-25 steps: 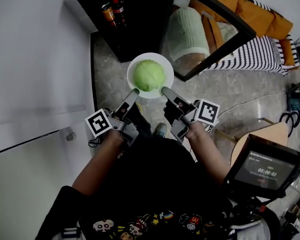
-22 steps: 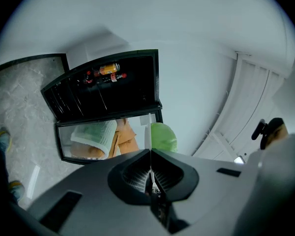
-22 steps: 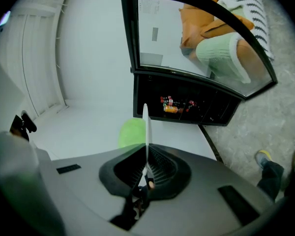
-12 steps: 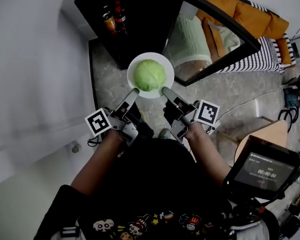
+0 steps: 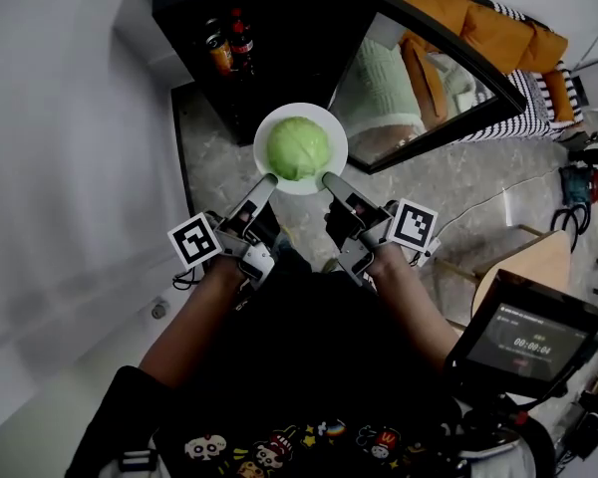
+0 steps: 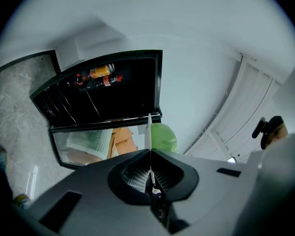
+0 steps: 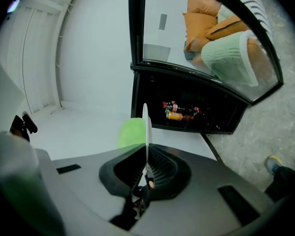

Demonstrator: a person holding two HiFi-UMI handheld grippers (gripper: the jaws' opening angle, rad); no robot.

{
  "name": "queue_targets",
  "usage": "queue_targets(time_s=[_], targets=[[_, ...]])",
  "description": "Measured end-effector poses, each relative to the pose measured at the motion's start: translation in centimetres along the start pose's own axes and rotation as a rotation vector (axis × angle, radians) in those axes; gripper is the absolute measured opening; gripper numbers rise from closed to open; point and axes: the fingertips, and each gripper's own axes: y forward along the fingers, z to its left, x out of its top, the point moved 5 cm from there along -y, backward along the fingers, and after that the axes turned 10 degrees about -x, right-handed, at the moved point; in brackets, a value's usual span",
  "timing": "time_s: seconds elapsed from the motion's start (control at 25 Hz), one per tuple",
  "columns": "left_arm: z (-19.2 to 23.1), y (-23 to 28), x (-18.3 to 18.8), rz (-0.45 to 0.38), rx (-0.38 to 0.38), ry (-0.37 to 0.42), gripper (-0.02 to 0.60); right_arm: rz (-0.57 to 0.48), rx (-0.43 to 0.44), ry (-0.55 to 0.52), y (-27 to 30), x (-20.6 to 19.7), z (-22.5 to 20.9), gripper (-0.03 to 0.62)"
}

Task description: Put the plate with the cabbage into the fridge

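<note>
A white plate (image 5: 329, 127) carries a round green cabbage (image 5: 298, 147) in the air in front of the open black fridge (image 5: 279, 28). My left gripper (image 5: 266, 182) is shut on the plate's near-left rim and my right gripper (image 5: 326, 179) is shut on its near-right rim. In the left gripper view the plate (image 6: 148, 132) shows edge-on between the jaws with the cabbage (image 6: 163, 137) to its right. In the right gripper view the plate (image 7: 145, 127) is edge-on too, the cabbage (image 7: 131, 132) to its left.
The fridge's glass door (image 5: 429, 78) swings open to the right, mirroring orange and striped cloth. Bottles and a can (image 5: 225, 36) stand on a fridge shelf. A white wall (image 5: 70, 147) runs along the left. A wooden table (image 5: 523, 267) and a screen (image 5: 523, 342) sit at the right.
The plate and both grippers hold the same pose in the head view. The fridge and door have shifted slightly in the gripper views, so I have edged nearer the fridge.
</note>
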Motion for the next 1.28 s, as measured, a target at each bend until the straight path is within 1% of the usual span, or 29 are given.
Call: queue_targets(time_s=[0.2, 0.4, 0.68, 0.88, 0.96, 1.12, 1.2, 1.28], targets=[[-0.1, 0.0, 0.0, 0.009, 0.003, 0.000, 0.008, -0.004, -0.011, 0.005, -0.1, -0.1, 0.1, 0.015], [0.2, -0.1, 0.0, 0.002, 0.003, -0.018, 0.008, 0.000, -0.027, 0.003, -0.1, -0.1, -0.1, 0.015], [0.1, 0.0, 0.0, -0.005, -0.004, -0.014, 0.008, 0.010, -0.015, -0.002, 0.1, 0.1, 0.0, 0.017], [-0.1, 0.0, -0.3, 0.000, -0.003, 0.008, 0.008, 0.012, 0.006, -0.002, -0.1, 0.1, -0.3, 0.015], [-0.1, 0.4, -0.5, 0.018, 0.012, 0.028, 0.009, 0.000, 0.024, 0.012, -0.5, 0.3, -0.7, 0.015], [-0.7, 0.8, 0.2, 0.121, 0.064, 0.068, 0.008, -0.079, 0.081, 0.085, -0.5, -0.7, -1.3, 0.015], [-0.7, 1.1, 0.3, 0.137, 0.056, 0.078, 0.008, -0.096, 0.092, 0.085, -0.6, -0.7, -1.3, 0.015], [-0.6, 1.1, 0.3, 0.133, 0.047, 0.085, 0.008, -0.098, 0.094, 0.073, -0.6, -0.6, -1.4, 0.015]])
